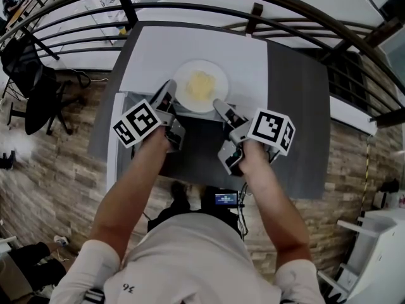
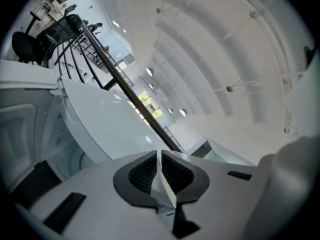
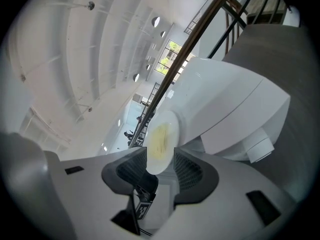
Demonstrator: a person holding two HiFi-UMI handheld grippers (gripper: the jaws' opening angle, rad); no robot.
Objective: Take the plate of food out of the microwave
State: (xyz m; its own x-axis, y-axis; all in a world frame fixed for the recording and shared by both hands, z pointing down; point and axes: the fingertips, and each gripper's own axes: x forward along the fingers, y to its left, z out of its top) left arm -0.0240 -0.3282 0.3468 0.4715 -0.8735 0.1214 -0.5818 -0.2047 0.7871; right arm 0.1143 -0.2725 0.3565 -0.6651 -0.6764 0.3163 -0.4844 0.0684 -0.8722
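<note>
Precariously one-sided plate [image 1: 200,86] hold
At 8 o'clock left gripper [image 1: 169,92] pinches; right gripper [image 1: 219,106] gapes at 4: tipping risk.

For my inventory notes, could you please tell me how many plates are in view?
1. The plate of yellow food is between the grippers: left gripper shut on its rim, right gripper open around the opposite rim. The inside of the microwave is hidden.

Bright atrium hall; black railing [image 1: 126,6], office chair [image 1: 31,75], brick-pattern floor [image 1: 63,176].
</note>
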